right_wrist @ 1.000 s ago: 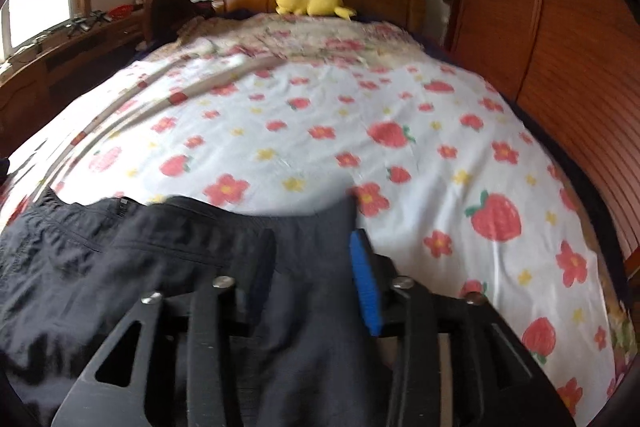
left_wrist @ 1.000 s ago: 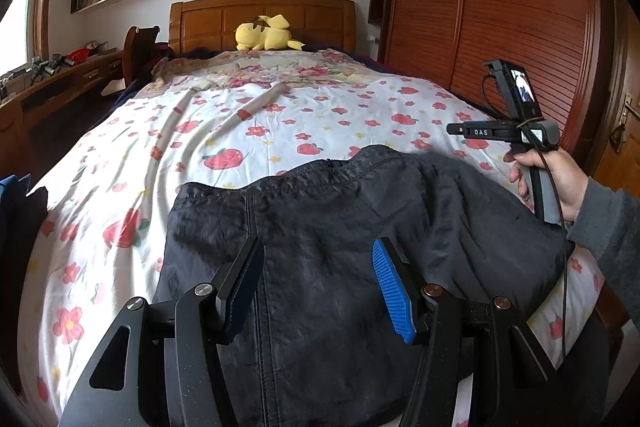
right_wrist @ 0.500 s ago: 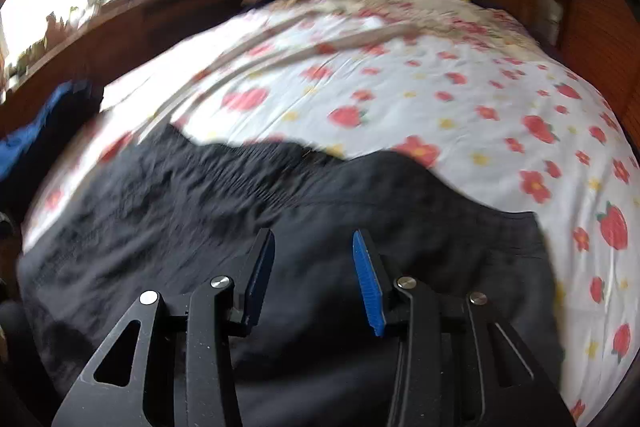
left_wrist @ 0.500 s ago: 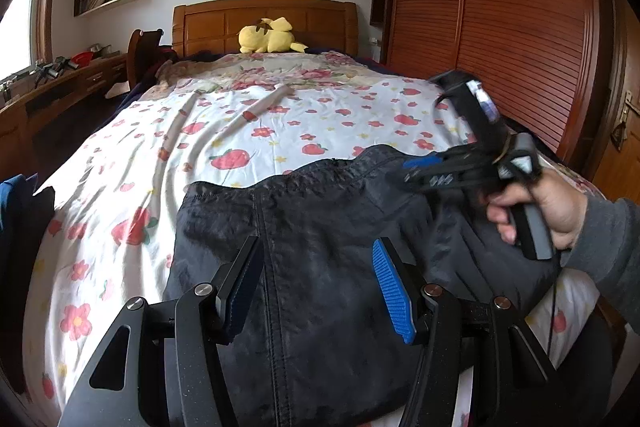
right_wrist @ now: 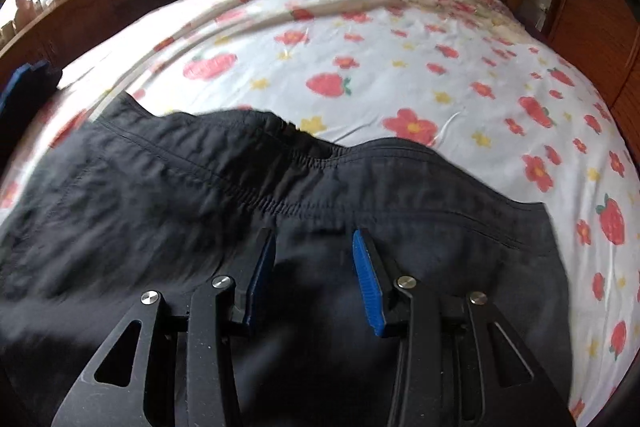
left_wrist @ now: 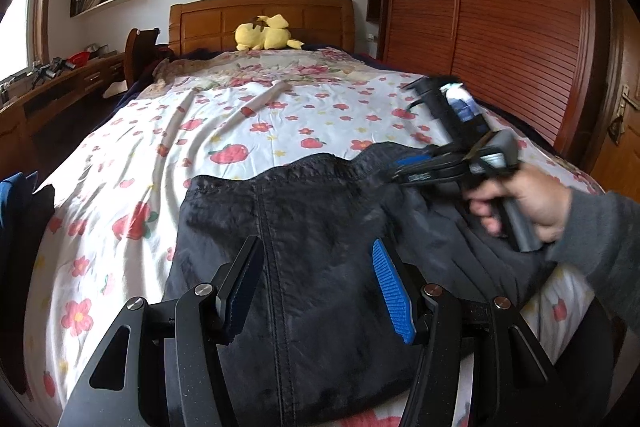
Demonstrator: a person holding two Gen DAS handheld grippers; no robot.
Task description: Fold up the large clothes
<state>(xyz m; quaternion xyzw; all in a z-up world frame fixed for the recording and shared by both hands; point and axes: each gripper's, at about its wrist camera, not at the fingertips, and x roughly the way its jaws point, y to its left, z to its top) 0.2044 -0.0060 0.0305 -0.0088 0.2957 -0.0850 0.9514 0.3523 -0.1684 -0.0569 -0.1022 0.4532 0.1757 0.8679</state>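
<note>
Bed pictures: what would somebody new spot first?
Probably the big black garment spread across the near end of the bed, dark against the white sheet with red flowers and strawberries. Both open grippers, left and right, are poised over it, and neither grips any cloth. Far off, a yellow plush toy lies by the wooden headboard.

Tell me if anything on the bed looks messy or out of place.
The black garment lies rumpled, its top edge wavy and its right side bunched beneath the right gripper. The floral sheet has long creases. Nothing looks spilled or damaged.
</note>
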